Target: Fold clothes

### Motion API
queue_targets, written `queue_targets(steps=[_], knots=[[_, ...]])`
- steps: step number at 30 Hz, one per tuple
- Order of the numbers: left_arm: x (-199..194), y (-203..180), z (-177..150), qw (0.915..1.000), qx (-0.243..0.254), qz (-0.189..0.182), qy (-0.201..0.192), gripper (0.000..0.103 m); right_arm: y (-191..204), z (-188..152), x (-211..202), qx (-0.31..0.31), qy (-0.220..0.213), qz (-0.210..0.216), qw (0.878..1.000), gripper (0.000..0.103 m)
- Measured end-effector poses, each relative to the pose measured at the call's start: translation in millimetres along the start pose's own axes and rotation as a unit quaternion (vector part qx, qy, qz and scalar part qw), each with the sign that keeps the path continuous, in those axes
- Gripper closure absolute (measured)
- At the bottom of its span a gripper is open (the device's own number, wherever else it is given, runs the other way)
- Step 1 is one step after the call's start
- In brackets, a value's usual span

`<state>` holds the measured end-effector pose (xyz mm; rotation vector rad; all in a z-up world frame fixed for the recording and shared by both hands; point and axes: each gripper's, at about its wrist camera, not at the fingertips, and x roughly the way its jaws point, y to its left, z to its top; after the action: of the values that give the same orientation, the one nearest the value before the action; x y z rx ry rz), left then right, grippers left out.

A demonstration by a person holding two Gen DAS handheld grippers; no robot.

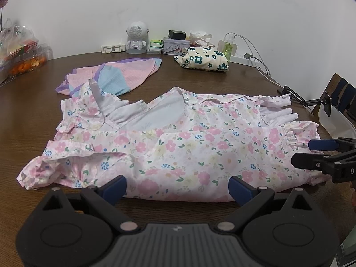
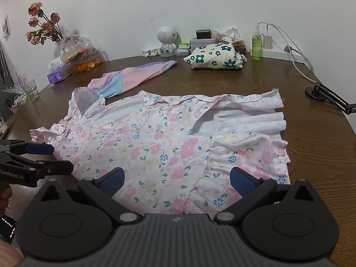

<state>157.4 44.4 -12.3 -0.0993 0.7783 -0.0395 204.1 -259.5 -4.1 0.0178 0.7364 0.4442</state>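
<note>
**A soft flowery dress, ready to be folded**

The flowery dress lies spread out flat on the brown table, right in front of both tools; it looks thin, light and floppy, so it will bend and sag when it is lifted; it will not break. The left gripper has its jaws wide apart, holding nothing; the right gripper is the same. A good place to grab is probably the near edge of the cloth, one corner for each tool; pinch firmly, since thin cloth may slip. A folded flower-print bundle sits at the back, well apart.
</note>
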Motion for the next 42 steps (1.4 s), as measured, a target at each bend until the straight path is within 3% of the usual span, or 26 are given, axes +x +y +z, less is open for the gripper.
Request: queue_targets(steps=[31,42], knots=[[0.8,5.5,0.1,1.0,-0.001,-0.003,0.001,0.005,5.6,3.5,-1.0,-0.01,0.003,-0.002,1.0,0.0],[5.7,14.6,-0.6,0.9999,-0.012,-0.002,0.004,0.006,18.0,12.9,20.3,-0.033,0.013,0.003,0.999,0.0]])
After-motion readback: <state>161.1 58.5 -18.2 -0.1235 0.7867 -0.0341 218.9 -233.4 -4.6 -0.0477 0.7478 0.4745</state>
